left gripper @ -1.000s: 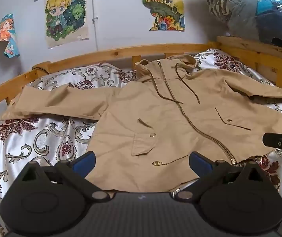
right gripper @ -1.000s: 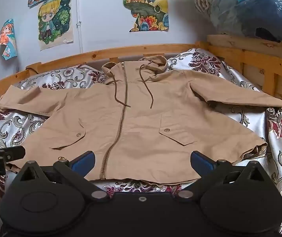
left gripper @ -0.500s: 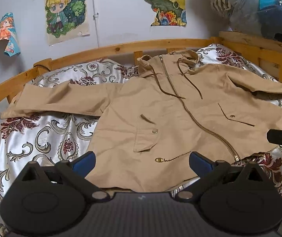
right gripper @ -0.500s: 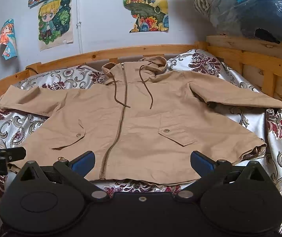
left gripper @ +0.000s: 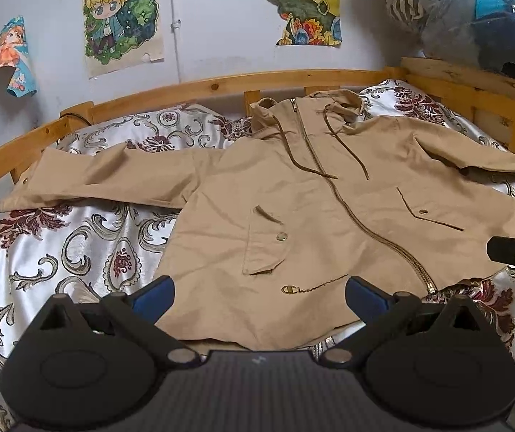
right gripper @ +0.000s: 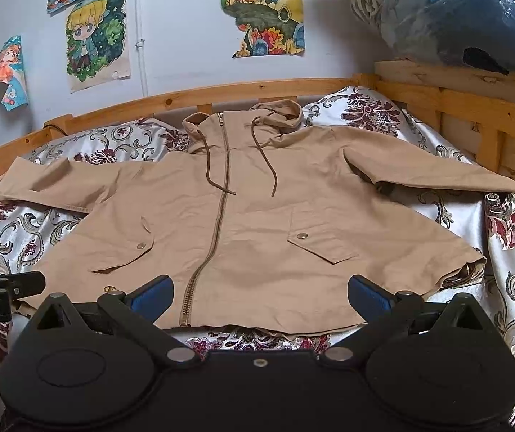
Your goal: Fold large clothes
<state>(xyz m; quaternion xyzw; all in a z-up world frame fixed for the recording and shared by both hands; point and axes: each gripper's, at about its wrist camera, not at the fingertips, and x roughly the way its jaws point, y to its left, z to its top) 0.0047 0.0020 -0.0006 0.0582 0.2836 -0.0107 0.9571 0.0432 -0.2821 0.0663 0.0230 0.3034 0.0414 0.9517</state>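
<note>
A tan hooded zip jacket (left gripper: 311,216) lies flat, front up, on the bed with both sleeves spread out; it also shows in the right wrist view (right gripper: 257,216). My left gripper (left gripper: 259,297) is open and empty just above the jacket's lower left hem. My right gripper (right gripper: 259,295) is open and empty above the lower right hem, near the zip's end. Each gripper's tip shows at the edge of the other's view.
The bed has a patterned satin cover (left gripper: 59,252) and a wooden rail (left gripper: 185,88) along the far and right sides. Bagged bedding (right gripper: 455,10) sits on the right shelf. Posters hang on the wall.
My left gripper has shifted a little, so the jacket sits higher and more centred in its view. The right gripper has hardly moved. The jacket lies as before.
</note>
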